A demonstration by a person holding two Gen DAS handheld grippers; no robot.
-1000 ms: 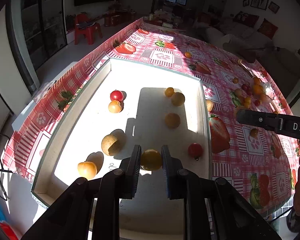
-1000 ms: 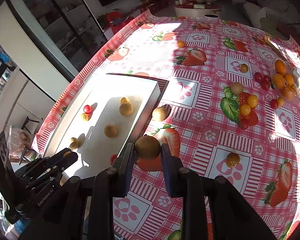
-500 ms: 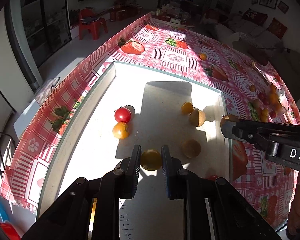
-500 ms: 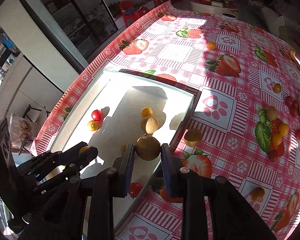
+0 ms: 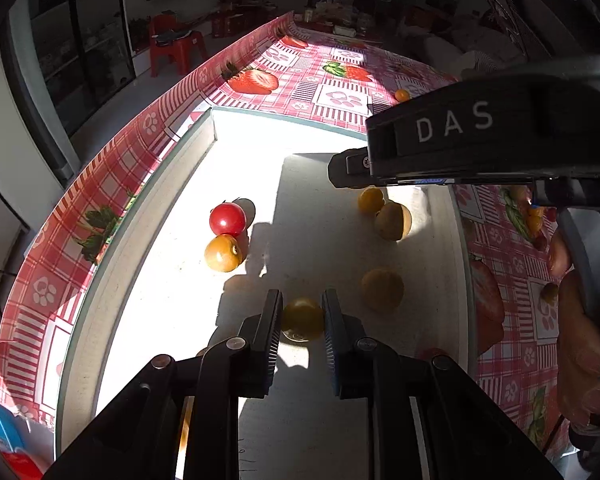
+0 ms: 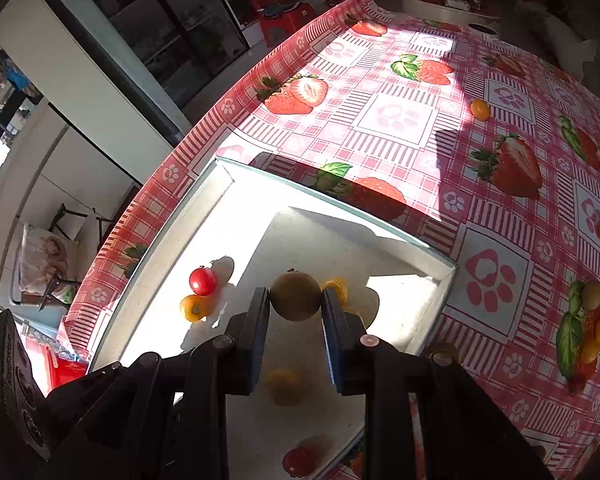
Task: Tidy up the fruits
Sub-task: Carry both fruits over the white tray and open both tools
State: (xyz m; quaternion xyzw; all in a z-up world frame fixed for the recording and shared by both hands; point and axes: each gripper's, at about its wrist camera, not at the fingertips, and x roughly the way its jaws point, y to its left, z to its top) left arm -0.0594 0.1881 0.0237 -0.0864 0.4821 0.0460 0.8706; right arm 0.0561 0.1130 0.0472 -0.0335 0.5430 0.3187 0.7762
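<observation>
Nearest, the left gripper (image 5: 302, 316) pinches a yellow fruit (image 5: 302, 319) low over the white tray (image 5: 112, 280); the right gripper (image 6: 295, 300) clamps a brown fruit (image 6: 295, 296) above it. Mid-frame lie a red tomato (image 5: 227, 219) touching an orange tomato (image 5: 222, 253), left of bare floor. Beyond the far rim (image 5: 284, 117) stretches the strawberry tablecloth (image 6: 396, 116).

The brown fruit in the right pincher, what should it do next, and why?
Probably lower it a little and open up. The right gripper pinches the brown fruit over the white tray, where other fruits already lie, such as the red tomato. The left gripper holds a yellow fruit over the tray too.
</observation>
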